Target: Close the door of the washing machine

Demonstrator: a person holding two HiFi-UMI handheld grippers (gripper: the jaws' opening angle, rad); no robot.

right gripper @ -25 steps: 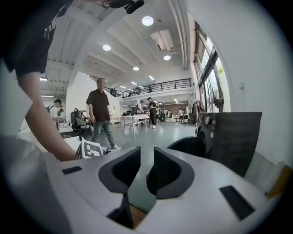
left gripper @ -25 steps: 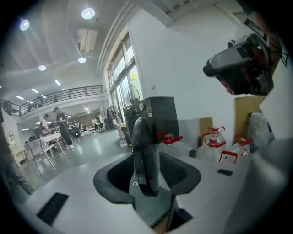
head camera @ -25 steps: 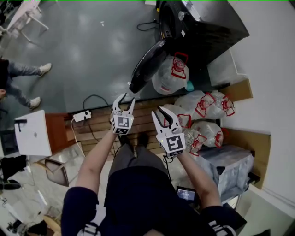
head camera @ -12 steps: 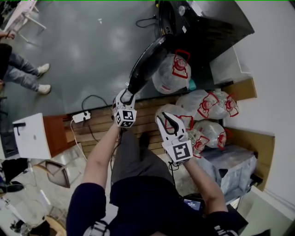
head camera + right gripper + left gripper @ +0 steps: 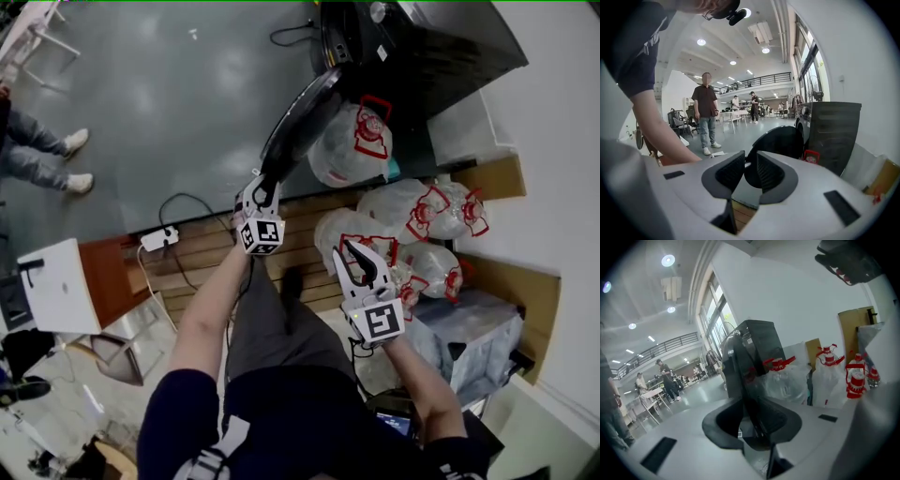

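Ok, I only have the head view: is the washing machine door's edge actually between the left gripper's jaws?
Observer: Yes, the left gripper view shows the door edge between the left gripper's closing jaws, not yet clamped.
Operator: Anything in the right one?
Observer: No, the right gripper view shows the right gripper's pads a narrow gap apart, empty.
Operator: Where does it point?
Observer: At the door's round dark face, with the washing machine body beside it.
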